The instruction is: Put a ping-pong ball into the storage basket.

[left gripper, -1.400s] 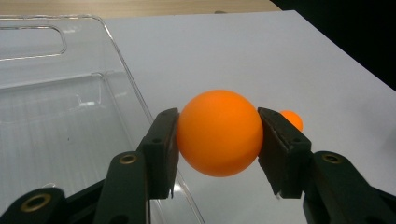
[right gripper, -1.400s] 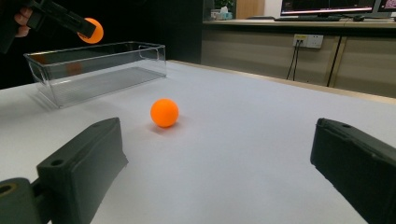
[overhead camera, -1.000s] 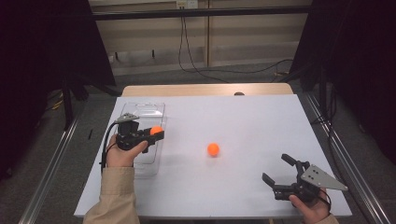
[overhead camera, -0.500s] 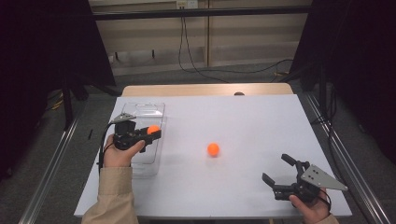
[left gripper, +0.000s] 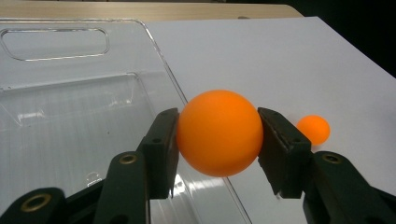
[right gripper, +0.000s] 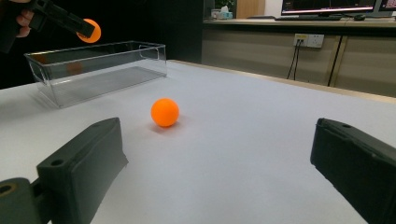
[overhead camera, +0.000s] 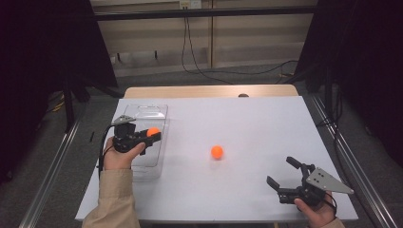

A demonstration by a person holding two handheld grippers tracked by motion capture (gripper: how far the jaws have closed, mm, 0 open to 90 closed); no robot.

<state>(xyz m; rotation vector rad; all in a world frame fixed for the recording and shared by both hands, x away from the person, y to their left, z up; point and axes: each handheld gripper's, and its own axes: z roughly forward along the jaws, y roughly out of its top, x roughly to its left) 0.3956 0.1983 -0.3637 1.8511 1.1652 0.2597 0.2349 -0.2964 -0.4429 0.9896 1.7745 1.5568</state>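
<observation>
**Ball held over bin**

Left gripper fingers clamped on ball across its middle, above bin edge. Light, smooth, liable to slip; equator grip advised. Right gripper fingers wide, empty. Second ball on tabletop.

White table, grey floor, wooden wall panels
</observation>
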